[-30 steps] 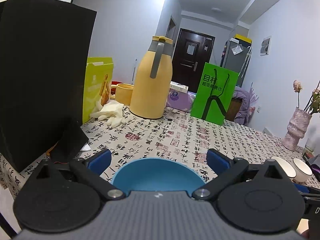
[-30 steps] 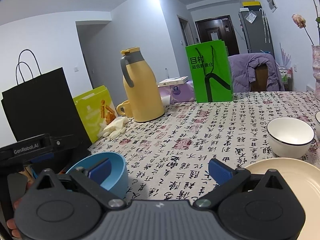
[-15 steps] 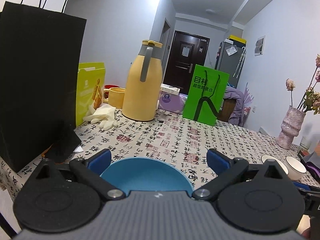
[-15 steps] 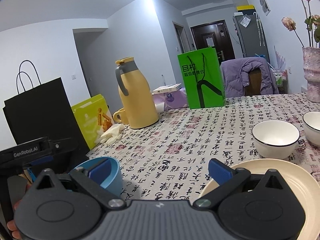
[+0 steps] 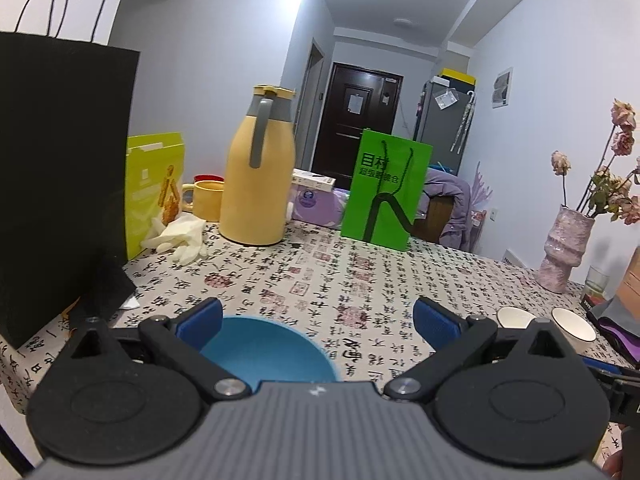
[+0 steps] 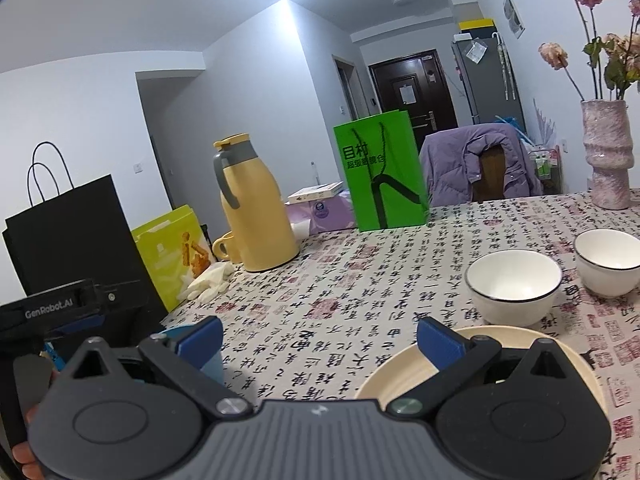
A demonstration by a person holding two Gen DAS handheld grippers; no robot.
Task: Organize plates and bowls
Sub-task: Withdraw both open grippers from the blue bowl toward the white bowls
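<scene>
A blue bowl (image 5: pixel 268 352) rests on the patterned tablecloth, low between the fingers of my left gripper (image 5: pixel 316 314), nearer the left finger; that gripper is open. Two white bowls (image 5: pixel 512 317) (image 5: pixel 570 322) stand far to the right. In the right wrist view my right gripper (image 6: pixel 320 336) is open over the tablecloth, its right finger above the near rim of a cream plate (image 6: pixel 400 376). Behind the plate sit the white bowls (image 6: pixel 514 284) (image 6: pixel 610 260). The blue bowl (image 6: pixel 211 370) peeks from behind the left finger.
A black paper bag (image 5: pixel 60 180), a yellow-green pouch (image 5: pixel 154 188), white gloves (image 5: pixel 180 236), a yellow mug (image 5: pixel 206 200) and a yellow thermos jug (image 5: pixel 256 184) line the left. A green bag (image 5: pixel 384 196) stands at the back, a pink vase (image 5: pixel 564 248) at the right.
Both views have pulled back and tilted up. The blue bowl has slid left in the left wrist view. More of the cream plate and a second white bowl show in the right wrist view.
</scene>
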